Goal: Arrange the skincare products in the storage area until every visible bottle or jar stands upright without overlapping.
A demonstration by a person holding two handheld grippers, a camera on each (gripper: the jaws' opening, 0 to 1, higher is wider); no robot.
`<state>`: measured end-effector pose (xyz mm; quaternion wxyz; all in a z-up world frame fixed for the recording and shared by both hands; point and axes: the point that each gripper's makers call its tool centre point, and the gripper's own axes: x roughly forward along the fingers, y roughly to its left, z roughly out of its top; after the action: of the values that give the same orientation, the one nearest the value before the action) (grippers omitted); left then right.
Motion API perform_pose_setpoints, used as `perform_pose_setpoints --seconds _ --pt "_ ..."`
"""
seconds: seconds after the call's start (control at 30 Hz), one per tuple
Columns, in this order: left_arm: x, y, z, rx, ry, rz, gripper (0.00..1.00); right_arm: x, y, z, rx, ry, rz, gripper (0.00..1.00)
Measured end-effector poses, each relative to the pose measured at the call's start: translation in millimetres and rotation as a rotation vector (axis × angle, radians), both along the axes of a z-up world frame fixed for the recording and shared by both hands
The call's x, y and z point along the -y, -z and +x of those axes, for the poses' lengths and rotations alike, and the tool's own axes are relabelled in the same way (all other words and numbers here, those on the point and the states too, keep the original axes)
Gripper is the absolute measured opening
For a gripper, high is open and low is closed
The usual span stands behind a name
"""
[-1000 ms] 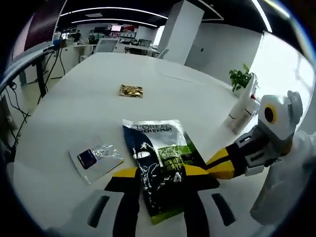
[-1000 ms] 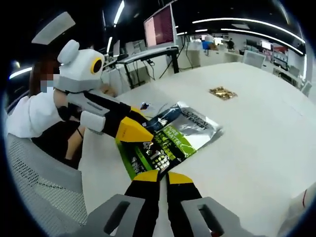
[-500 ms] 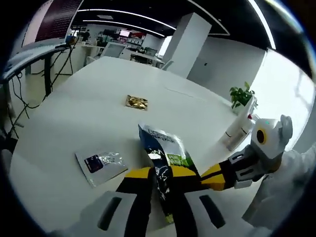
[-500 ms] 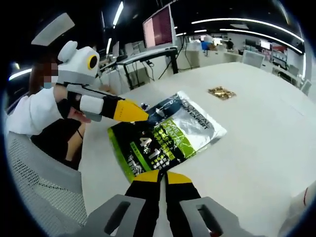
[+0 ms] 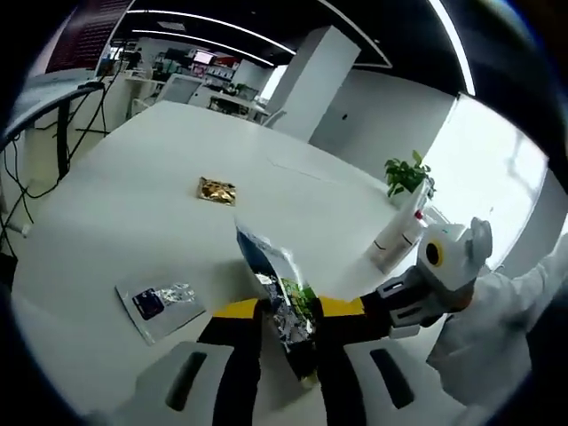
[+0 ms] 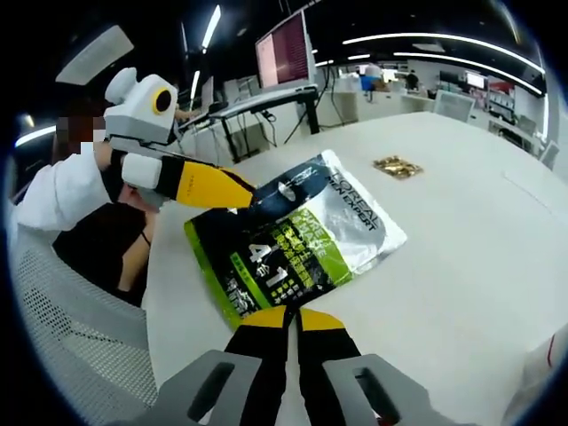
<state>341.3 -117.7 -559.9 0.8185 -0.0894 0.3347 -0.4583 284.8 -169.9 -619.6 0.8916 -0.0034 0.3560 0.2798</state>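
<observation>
Both the left gripper and right gripper have their jaws clamped on the silver, black and green foil pouch, tilting it above the white counter.

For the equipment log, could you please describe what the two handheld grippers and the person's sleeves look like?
Each gripper has black jaws with yellow sections on a light grey base with dark slots. The left gripper carries a white housing with a yellow ring; so does the right gripper. The person wears white sleeves.
</observation>
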Motion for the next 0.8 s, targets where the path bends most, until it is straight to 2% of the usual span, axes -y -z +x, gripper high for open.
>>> perform_pose_setpoints --seconds 0.1,0.3,0.43,0.53,0.67,0.73,0.8 --pt "-1.0 -2.7 2.3 -0.011 -0.017 -0.020 0.03 0.3 0.2 0.3 0.001 0.000 0.000 0.00" --pt "4.1 -4.0 1.7 -0.013 -0.011 -0.031 0.05 -0.5 -0.5 -1.1 0.001 0.000 0.001 0.00" --pt "9.4 -9.1 -0.3 -0.020 0.002 -0.070 0.08 0.1 0.0 0.9 0.001 -0.001 -0.001 0.00" --pt "12.6 -7.5 -1.9 0.000 0.023 -0.048 0.15 -0.3 -0.1 0.2 -0.001 -0.003 0.000 0.00" --pt "13.1 0.0 -0.2 -0.008 0.025 -0.019 0.21 -0.4 -0.2 -0.2 0.002 -0.003 -0.004 0.00" --pt "10.6 0.3 -0.9 -0.005 0.031 -0.008 0.16 0.7 -0.1 -0.6 0.000 -0.004 -0.006 0.00" --pt "13.2 1.0 -12.7 0.012 0.026 0.017 0.11 1.7 -0.4 -1.5 -0.002 -0.004 -0.003 0.00"
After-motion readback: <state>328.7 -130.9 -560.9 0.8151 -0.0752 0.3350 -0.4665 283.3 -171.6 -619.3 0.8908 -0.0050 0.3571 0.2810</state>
